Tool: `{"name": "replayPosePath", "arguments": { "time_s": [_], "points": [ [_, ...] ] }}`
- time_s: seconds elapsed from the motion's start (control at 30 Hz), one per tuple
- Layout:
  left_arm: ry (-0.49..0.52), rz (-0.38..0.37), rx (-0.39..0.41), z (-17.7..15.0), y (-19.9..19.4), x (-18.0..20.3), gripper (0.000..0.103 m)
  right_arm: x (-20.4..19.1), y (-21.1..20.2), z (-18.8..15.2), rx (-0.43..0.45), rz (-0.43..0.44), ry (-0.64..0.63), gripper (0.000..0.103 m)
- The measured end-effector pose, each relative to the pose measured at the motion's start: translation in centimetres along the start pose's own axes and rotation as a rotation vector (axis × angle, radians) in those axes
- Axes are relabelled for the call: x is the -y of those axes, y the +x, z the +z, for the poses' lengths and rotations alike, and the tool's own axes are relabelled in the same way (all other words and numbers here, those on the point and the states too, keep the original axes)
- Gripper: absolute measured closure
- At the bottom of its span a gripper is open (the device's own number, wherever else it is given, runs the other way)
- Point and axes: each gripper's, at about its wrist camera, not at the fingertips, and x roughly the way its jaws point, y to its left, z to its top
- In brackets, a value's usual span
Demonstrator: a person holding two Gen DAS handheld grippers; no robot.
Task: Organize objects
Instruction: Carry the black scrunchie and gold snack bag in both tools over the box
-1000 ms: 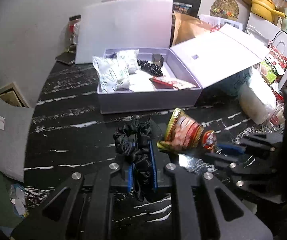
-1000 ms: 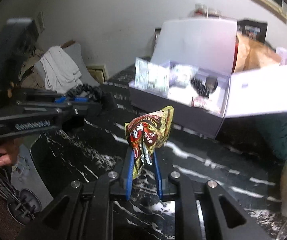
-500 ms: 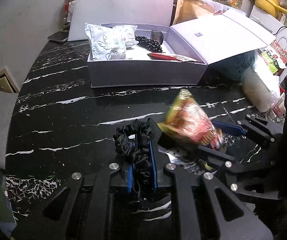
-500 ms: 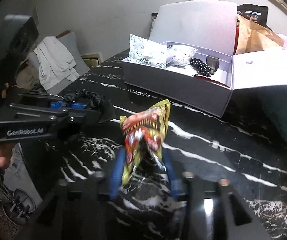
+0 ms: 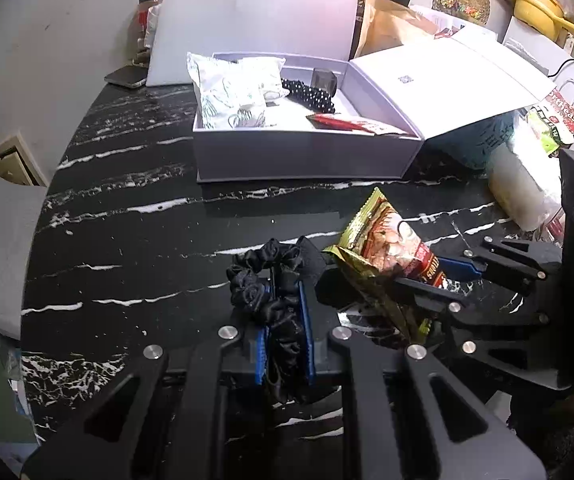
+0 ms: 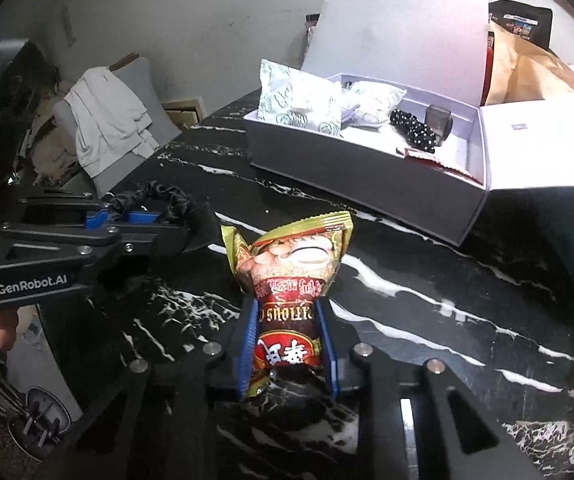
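My left gripper [image 5: 285, 300] is shut on a black satin scrunchie [image 5: 263, 276] above the black marble table [image 5: 135, 240]; it also shows in the right wrist view [image 6: 155, 216]. My right gripper [image 6: 287, 316] is shut on a red and gold snack packet [image 6: 291, 272], also seen in the left wrist view [image 5: 383, 248], just right of the scrunchie. An open lavender box [image 5: 307, 152] stands beyond both grippers. It holds white patterned packets [image 5: 227, 92], a black beaded scrunchie [image 5: 307, 94] and a red sachet [image 5: 343, 122].
The box's lid [image 5: 443, 88] lies open to the right over a teal object [image 5: 483, 140]. A clear bag [image 5: 523, 192], a brown paper bag [image 5: 391, 28] and a phone [image 5: 127, 76] lie around. A chair with white cloth [image 6: 107, 120] stands left of the table.
The snack packet has turned in my right gripper, its printed face now toward the right wrist camera. Both grippers stay side by side, and the box looks a little nearer than before.
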Motion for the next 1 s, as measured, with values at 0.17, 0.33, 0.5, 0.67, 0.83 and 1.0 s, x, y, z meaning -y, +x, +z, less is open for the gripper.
{"name": "replayPosePath", "arguments": {
  "time_s": [0.17,0.33,0.5,0.67,0.83,1.0],
  "points": [
    [0.009,0.007,0.029,0.6,-1.4,0.2,0.09,-0.3,-1.8,0.6,0.036,-0.006,-0.005,0.076],
    [0.027,0.009,0.053,1.3,-2.6,0.7,0.09,-0.5,-3.7,1.4,0.08,-0.005,-0.022,0.076],
    [0.053,0.014,0.076,2.8,-3.9,1.4,0.09,-0.4,-5.3,2.6,0.109,-0.01,-0.03,0.076],
    [0.075,0.023,0.092,4.9,-4.4,2.1,0.09,0.0,-6.5,4.2,0.128,-0.023,-0.036,0.076],
    [0.104,0.028,0.11,7.1,-4.4,2.6,0.09,1.0,-7.0,5.8,0.142,-0.021,-0.04,0.076],
    [0.115,0.031,0.127,9.7,-3.8,2.8,0.09,2.2,-7.0,7.5,0.155,-0.024,-0.033,0.076]
  ]
}}
